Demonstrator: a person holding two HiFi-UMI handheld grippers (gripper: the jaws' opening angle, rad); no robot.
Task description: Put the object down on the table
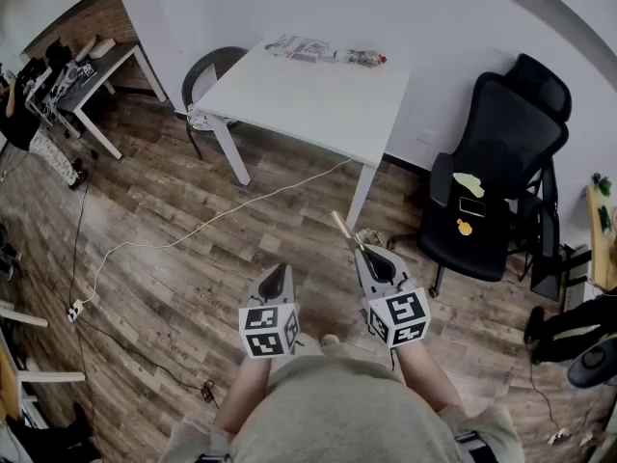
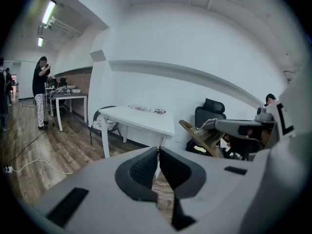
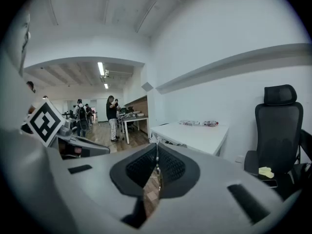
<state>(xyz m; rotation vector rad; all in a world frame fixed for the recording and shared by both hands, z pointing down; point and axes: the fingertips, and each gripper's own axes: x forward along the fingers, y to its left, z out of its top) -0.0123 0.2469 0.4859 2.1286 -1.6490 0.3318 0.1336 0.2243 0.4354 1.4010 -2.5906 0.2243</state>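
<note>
I stand on the wood floor a few steps short of the white table (image 1: 318, 99). My right gripper (image 1: 364, 251) is shut on a flat tan wooden stick (image 1: 342, 228) that juts forward and up towards the table. In the left gripper view the stick (image 2: 197, 134) slants up to the left out of the right gripper's grey jaws. Seen from the right gripper view it is an edge-on sliver (image 3: 157, 165) pinched between the dark pads. My left gripper (image 1: 276, 270) hangs beside it, shut with nothing between its pads (image 2: 145, 168).
Wrapped packets (image 1: 323, 51) lie along the table's far edge by the wall. A black office chair (image 1: 496, 181) with small yellow things on its seat stands to the right. A grey chair (image 1: 207, 75) sits at the table's left. A white cable (image 1: 193, 230) crosses the floor.
</note>
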